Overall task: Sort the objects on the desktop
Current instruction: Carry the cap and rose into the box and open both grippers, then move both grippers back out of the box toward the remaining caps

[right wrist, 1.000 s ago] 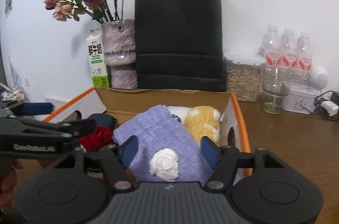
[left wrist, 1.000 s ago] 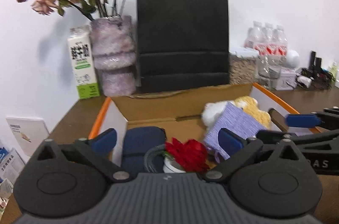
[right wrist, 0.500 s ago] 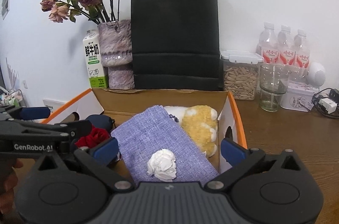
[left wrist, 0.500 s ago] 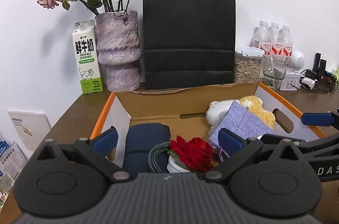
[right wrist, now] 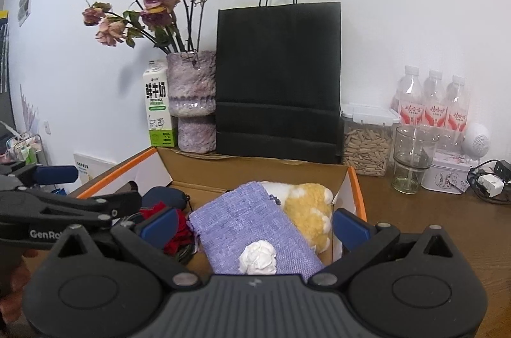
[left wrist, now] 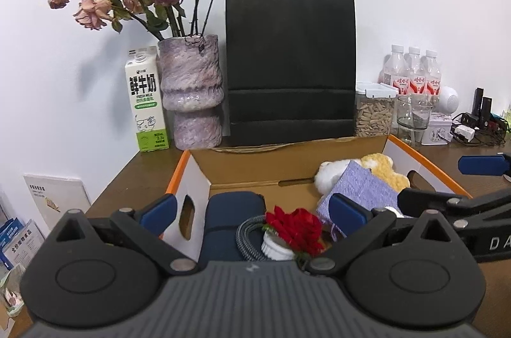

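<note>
**Both tongs spread wide over the filled box**

The right tongs (right wrist: pixel 254 227) have just been opening and now stand at their widest, nothing pressed between the blue pads — a crumpled white wad (right wrist: pixel 258 258) lies below the gap, resting on the lilac woven pouch (right wrist: pixel 249 229). The left tongs (left wrist: pixel 252 211) are spread apart too, empty, hanging above the near left corner of the cardboard box (left wrist: pixel 255 160) with its orange rim.

Inside the box, on the left, lies a navy case (left wrist: pixel 231 210), with a coiled grey cable (left wrist: pixel 244 237) against it and a red rose in a small white pot (left wrist: pixel 295 229) just beside that. On the right side the pouch leans on a yellow-and-white plush toy (right wrist: pixel 309 208), which lies against the box's right wall.

Behind the box, on the brown surface (right wrist: pixel 424 229), a black paper bag (left wrist: pixel 290 66) stands upright against the white wall. To its left stands a mottled purple vase (left wrist: pixel 190 92) of dried roses, then a milk carton (left wrist: pixel 146 98). To its right — a clear tub of seeds (right wrist: pixel 365 143), a glass tumbler (right wrist: pixel 412 159), a small tin (right wrist: pixel 447 176) and three water bottles (right wrist: pixel 434 101) at the wall.
</note>
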`<state>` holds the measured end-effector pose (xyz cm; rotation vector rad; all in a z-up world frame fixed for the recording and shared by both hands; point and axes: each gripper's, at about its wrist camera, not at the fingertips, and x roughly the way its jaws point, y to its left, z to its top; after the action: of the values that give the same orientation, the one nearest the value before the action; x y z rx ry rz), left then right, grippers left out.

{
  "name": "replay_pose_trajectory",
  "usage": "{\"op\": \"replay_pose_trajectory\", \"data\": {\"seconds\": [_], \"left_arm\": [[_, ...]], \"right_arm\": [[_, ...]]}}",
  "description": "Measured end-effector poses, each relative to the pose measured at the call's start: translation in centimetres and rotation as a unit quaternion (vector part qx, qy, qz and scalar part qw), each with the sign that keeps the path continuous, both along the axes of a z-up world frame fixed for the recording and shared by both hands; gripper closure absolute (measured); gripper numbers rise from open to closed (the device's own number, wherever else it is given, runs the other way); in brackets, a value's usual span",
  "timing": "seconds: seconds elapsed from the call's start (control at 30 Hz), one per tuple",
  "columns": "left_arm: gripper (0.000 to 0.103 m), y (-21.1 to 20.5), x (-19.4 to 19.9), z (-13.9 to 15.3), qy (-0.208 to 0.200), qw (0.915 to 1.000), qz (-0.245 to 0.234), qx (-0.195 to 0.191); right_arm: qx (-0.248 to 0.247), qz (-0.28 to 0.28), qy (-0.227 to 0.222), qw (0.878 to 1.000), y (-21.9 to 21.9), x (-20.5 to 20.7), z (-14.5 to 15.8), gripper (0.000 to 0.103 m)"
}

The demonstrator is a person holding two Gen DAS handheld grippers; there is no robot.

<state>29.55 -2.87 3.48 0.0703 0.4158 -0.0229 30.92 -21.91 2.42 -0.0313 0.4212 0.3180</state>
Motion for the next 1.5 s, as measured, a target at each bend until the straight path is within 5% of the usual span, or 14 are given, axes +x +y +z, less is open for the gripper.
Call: {"op": "replay_pose_trajectory", "data": {"seconds": [0.37,1.2,1.5], "left_arm": [[0.000,1.3,-4.6,-0.3,0.011,0.9999,0.000,0.007],[0.000,3.0,-9.6,-5.5,0.109,0.9941,0.000,0.003],[0.000,2.2,-8.6,-6.1,0.121,0.9926,-0.002,0.009]], "right_arm": [[-0.019,-0.006,0.000,1.000,-1.6,-4.3,0.1,0.000],[-0.071,0.001,0.111,0.991,-5.0,-11.3,-6.4,0.000],[-0.077,0.003,0.120,0.990,-4.0,-10.4,-7.1,0.014]]}}
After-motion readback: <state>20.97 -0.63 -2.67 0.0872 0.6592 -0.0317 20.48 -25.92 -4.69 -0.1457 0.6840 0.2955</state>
